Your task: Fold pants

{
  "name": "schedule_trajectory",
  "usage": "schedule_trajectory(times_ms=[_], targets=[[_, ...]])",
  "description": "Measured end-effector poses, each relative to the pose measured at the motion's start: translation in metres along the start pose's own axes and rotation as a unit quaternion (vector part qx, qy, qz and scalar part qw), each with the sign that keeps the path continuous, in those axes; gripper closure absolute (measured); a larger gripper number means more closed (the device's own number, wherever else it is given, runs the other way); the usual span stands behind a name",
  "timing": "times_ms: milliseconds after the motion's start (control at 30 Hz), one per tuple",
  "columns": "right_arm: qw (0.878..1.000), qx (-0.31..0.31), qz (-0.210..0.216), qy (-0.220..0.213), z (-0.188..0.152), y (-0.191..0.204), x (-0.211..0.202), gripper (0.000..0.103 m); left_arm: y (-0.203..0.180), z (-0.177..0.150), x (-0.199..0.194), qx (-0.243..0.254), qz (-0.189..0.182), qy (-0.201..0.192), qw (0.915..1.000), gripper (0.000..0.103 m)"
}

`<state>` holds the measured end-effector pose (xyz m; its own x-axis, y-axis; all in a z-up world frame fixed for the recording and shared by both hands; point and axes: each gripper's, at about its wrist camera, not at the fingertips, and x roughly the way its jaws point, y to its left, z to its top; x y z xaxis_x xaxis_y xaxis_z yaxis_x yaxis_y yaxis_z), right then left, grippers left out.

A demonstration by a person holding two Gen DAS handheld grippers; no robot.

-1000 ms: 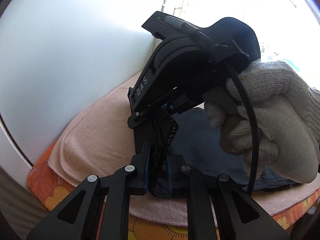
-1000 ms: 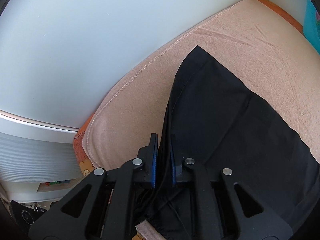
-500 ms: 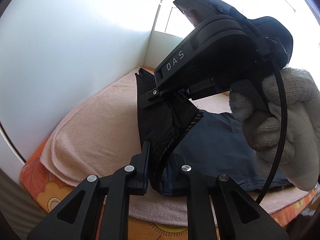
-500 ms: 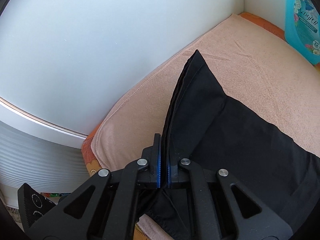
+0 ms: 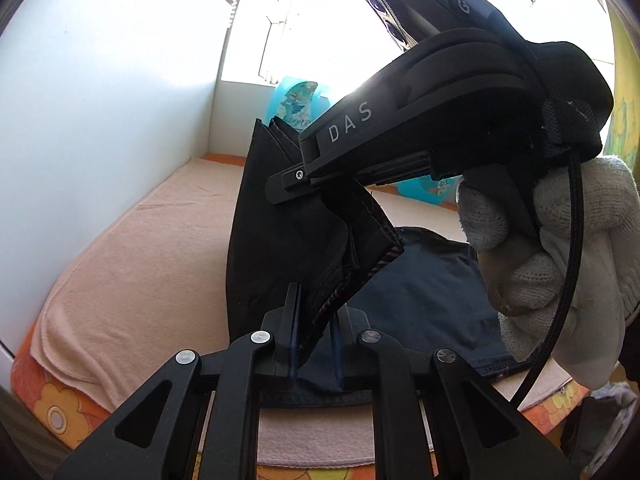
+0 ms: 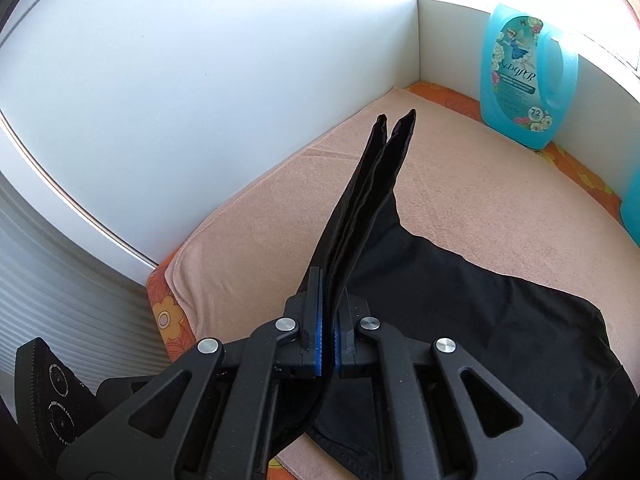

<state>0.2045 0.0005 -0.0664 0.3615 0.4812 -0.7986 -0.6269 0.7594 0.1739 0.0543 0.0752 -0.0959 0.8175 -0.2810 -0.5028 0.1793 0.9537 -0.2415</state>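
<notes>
bright little corner here, white walls on two sides and a window blowing out the back, with a peach towel (image 6: 460, 208) spread over a flowery orange cover (image 5: 52, 404) as my bench.

left wrist view: my left gripper (image 5: 314, 344) has its jaws closed on a bunched edge of the dark pants (image 5: 288, 240), looks like the waistband end with that striped trim. the right gripper (image 5: 288, 190) sits just above and beyond it in a gloved hand (image 5: 560, 280), pinching the same raised flap. the rest of the pants lies flat on the towel, off to the right.

right wrist view: right gripper (image 6: 328, 344) jaws clamped on a stack of layers standing up like a fin, its long edge running straight away from me toward the far corner. blue detergent bottle (image 6: 520, 76) sits back there against the wall.

so both grips are on one lifted edge, and the flat part lies to the right. my guess is the fold goes over that way.
</notes>
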Motion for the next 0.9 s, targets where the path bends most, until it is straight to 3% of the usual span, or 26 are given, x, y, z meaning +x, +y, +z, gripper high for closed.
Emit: schedule_trajectory(times_ms=[200,367,600,900], targets=[[0.999,0.039,-0.015,-0.029,-0.027,-0.055,-0.051,0.099,-0.040,0.015,0.012,0.032,-0.048,0.002,0.9984,0.092],[0.995,0.078,-0.038,-0.046,-0.061,-0.108,-0.093,0.099,-0.094,0.014,0.036,0.074,-0.101,0.014,0.9921,0.092],[0.986,0.135,-0.088,-0.052,-0.122,-0.185,-0.141,0.099,-0.170,0.016,0.077,0.115,-0.185,0.055,0.9745,0.092],[0.971,0.197,-0.125,-0.051,-0.200,-0.260,-0.178,0.099,-0.247,-0.010,0.102,0.163,-0.258,0.104,0.9465,0.092]])
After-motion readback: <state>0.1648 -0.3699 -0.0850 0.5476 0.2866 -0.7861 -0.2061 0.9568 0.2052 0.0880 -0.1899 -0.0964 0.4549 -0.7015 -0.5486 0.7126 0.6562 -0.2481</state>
